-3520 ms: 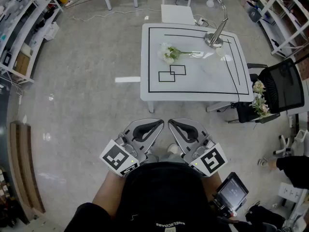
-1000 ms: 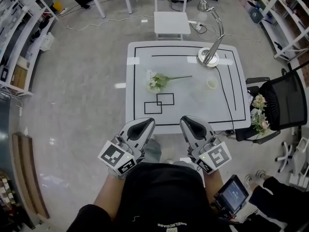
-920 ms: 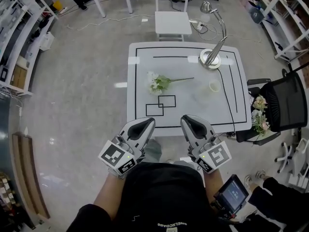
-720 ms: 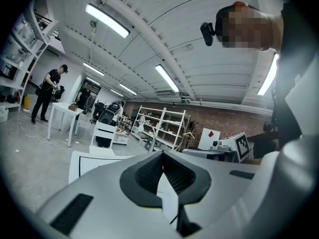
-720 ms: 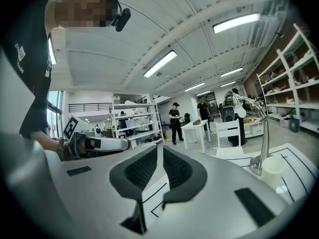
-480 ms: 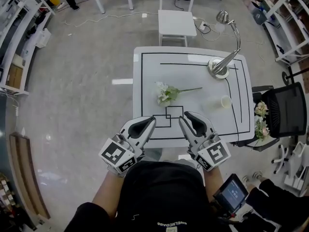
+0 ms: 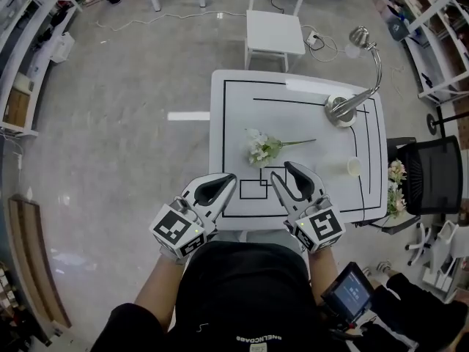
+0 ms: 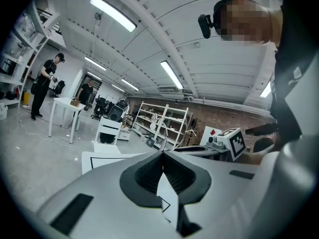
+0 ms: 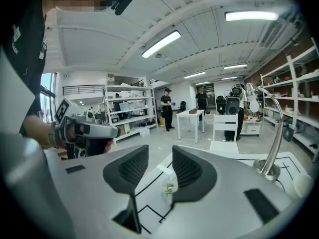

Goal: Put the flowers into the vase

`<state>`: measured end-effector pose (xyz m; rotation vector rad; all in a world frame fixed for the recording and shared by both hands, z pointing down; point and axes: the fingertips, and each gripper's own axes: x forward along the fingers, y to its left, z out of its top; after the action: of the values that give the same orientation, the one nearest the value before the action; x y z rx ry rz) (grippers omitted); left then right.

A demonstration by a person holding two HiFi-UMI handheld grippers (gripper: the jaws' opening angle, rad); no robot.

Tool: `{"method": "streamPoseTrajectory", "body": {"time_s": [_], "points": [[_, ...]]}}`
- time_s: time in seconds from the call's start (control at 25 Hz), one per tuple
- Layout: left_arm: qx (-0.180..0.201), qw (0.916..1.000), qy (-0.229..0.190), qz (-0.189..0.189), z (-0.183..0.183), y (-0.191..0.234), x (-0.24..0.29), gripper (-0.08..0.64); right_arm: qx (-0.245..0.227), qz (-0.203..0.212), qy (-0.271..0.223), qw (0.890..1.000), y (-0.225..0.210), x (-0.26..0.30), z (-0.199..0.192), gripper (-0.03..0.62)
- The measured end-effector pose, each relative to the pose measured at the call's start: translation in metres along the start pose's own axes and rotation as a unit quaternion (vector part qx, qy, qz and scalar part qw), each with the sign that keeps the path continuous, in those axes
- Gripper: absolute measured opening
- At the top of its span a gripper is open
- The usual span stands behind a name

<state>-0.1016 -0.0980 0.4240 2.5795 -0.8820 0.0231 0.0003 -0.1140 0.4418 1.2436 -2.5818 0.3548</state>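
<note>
Standing at the near edge of a white bench point(image 7: 293, 119), both tools held out over it. On the right hand-held gripper point(image 7: 281, 169): jaws partway apart, having just been opening, with nothing between them but air. Straight ahead through the gap and lower down, only the blossoms in sight. On the left hand-held gripper point(image 7: 231, 176): tips pressed together, nothing held, just beside the right one and about level with it.

Just ahead of the right hand-held gripper, untouched and flat on the bench: the flowers point(image 7: 272, 147). A single sprig, white blossoms toward the left hand-held gripper's side, thin green stem trailing off to the right. Off to the right of that gripper, about abreast of its tips: the vase point(image 7: 355, 166), small, pale, cup-shaped, upright, well apart from the sprig. Beyond it, a desk lamp point(image 7: 338, 109).

Probably very light. Soft at the petals, thin and springy along the stem. Easy to crush at the head, apt to droop or swing if pinched at the far tip. Best taken on the stem just behind the blossoms, near the balance point, with a gentle close. Lies hard against the bench, so calls for jaws brought low and straddling the stem. As for the vase: small, likely light, liable to tip on stem entry. Worth steadying with the left hand-held gripper.
</note>
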Motion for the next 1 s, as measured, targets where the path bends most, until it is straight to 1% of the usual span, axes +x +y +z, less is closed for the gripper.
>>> {"method": "streamPoseTrajectory", "body": {"time_s": [0.08,0.24,0.4,0.48,0.64,0.84,0.92,1.0], "points": [[-0.003,1.0,0.002,0.004,-0.002,0.001,-0.002,0.003,-0.015,0.008,0.005,1.0,-0.001,0.006,-0.006,0.143],[-0.012,0.9997,0.004,0.021,-0.009,0.0,-0.006,0.003,-0.051,0.024,0.037,0.998,-0.005,0.018,-0.018,0.159],[-0.024,0.9983,0.002,0.052,-0.022,0.001,-0.009,0.003,-0.067,0.057,0.065,0.994,-0.008,0.036,-0.032,0.175],[-0.032,0.997,-0.001,0.07,-0.027,0.002,-0.012,0.003,-0.083,0.07,0.08,0.991,-0.009,0.044,-0.039,0.179],[-0.047,0.9933,-0.011,0.105,-0.032,0.001,-0.022,0.003,-0.116,0.099,0.113,0.982,-0.007,0.06,-0.053,0.196],[-0.061,0.9869,-0.021,0.148,-0.04,0.0,-0.034,0.003,-0.182,0.116,0.157,0.964,-0.011,0.081,-0.074,0.21],[-0.067,0.9839,-0.025,0.164,-0.042,0.001,-0.039,0.003,-0.193,0.121,0.17,0.959,-0.012,0.09,-0.082,0.213],[-0.073,0.9808,-0.028,0.179,-0.046,0.003,-0.044,0.003,-0.19,0.127,0.179,0.957,-0.014,0.099,-0.09,0.213]]}}
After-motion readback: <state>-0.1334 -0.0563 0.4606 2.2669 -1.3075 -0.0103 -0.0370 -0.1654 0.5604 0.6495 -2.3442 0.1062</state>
